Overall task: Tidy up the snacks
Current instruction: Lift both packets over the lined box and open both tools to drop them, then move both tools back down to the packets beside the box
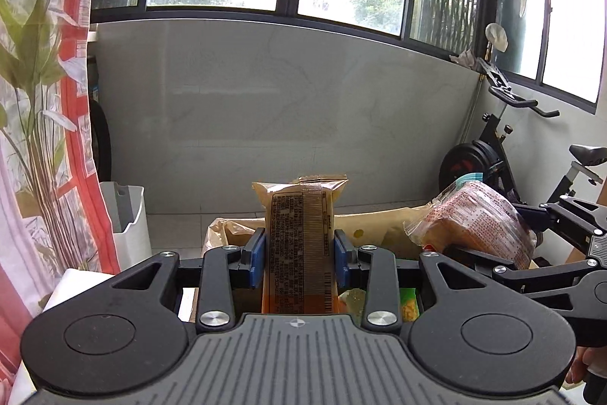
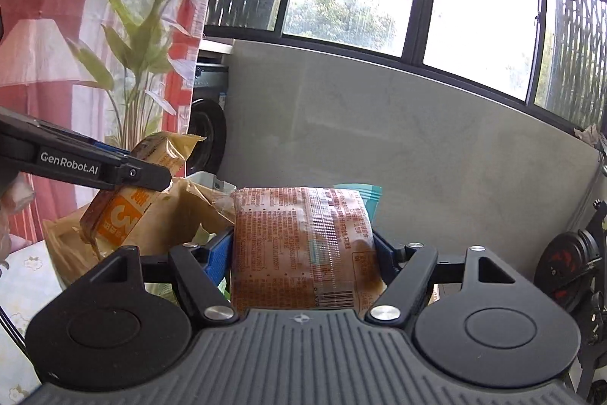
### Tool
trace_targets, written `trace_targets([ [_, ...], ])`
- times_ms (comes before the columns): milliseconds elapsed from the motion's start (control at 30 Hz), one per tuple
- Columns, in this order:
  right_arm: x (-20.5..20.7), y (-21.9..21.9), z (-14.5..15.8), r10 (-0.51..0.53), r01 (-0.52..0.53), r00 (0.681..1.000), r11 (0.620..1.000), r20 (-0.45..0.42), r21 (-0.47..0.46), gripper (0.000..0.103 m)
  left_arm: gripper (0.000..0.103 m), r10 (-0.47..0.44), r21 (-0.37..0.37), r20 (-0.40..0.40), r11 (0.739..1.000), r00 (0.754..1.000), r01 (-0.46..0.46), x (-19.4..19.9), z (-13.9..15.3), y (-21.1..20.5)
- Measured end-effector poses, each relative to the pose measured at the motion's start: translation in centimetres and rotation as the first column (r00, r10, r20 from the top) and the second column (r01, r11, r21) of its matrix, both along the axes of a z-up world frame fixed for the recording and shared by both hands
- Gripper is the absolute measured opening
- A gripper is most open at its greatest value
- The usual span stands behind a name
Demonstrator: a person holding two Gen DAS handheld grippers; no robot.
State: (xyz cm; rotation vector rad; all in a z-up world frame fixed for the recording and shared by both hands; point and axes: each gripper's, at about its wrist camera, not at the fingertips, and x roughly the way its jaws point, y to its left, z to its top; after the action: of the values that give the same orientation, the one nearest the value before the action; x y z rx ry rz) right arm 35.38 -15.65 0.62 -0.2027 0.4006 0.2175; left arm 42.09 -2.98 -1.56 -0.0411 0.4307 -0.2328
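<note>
left claw [image 1: 299,255] clamps tan snack pack [image 1: 301,245] | right claw [image 2: 303,253] clamps reddish bread pack [image 2: 303,249] | lower each gently into brown bag [image 1: 379,222], don't crush

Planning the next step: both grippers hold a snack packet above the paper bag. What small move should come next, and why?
Probably lower the left gripper toward the brown paper bag: its fingers already clamp the tan snack packet upright over the bag, while the right gripper holds the reddish bread packet alongside.
</note>
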Motion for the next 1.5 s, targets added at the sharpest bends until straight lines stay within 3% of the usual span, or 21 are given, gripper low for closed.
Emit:
trace_targets([
  [67,1.4,0.4,-0.5,-0.02,0.02,0.999,1.0,-0.03,0.004,0.075,0.047,0.012,-0.003,-0.006,1.0,1.0,-0.012,1.1,-0.2,0.3],
  [133,2.3,0.8,-0.8,-0.011,0.01,0.998,1.0,-0.055,-0.012,0.078,0.066,0.023,-0.016,-0.009,1.0,1.0,-0.024,1.4,-0.2,0.7],
  [167,2.5,1.0,-0.9,-0.007,0.005,0.998,1.0,-0.061,-0.021,0.08,0.067,0.028,-0.023,-0.007,0.999,1.0,-0.028,1.3,-0.2,1.1],
  [267,1.9,1.1,-0.5,0.021,-0.021,0.999,1.0,-0.037,-0.001,0.09,0.069,0.017,-0.036,-0.013,0.999,1.0,-0.017,1.3,-0.4,1.7],
  [467,0.6,-0.2,0.5,0.061,-0.06,0.998,0.996,-0.014,0.072,0.089,0.069,-0.011,-0.023,-0.024,1.0,1.0,0.01,0.0,-0.7,2.1],
  [633,-0.8,-1.2,0.9,0.048,-0.048,0.999,0.996,-0.004,0.078,0.089,0.069,-0.034,-0.012,-0.021,0.999,0.999,0.034,-1.3,-0.4,2.0],
  [900,-5.0,-3.8,0.0,0.04,-0.041,0.999,0.991,0.008,0.129,0.089,0.069,-0.043,-0.001,0.007,0.999,0.999,0.043,-6.3,-0.4,3.3],
  [1133,-10.4,-7.4,-1.4,0.046,-0.055,0.998,0.973,0.047,0.225,0.089,0.069,0.057,-0.018,0.033,0.998,0.998,-0.056,-11.6,-2.0,7.5],
  [1233,-12.6,-8.9,-2.9,0.022,-0.032,0.999,0.973,0.045,0.23,0.089,0.069,0.135,-0.067,0.031,0.989,0.99,-0.133,-13.4,-3.1,9.4],
  [1400,-14.3,-10.4,-7.1,-0.032,0.041,0.998,0.981,-0.05,0.19,0.089,0.069,0.23,-0.142,-0.014,0.963,0.973,-0.23,-15.1,-5.6,10.7],
  [1500,-15.1,-10.8,-10.2,-0.035,0.054,0.992,0.986,-0.117,0.158,0.088,0.068,0.243,-0.155,-0.082,0.955,0.967,-0.253,-15.5,-7.5,10.7],
])
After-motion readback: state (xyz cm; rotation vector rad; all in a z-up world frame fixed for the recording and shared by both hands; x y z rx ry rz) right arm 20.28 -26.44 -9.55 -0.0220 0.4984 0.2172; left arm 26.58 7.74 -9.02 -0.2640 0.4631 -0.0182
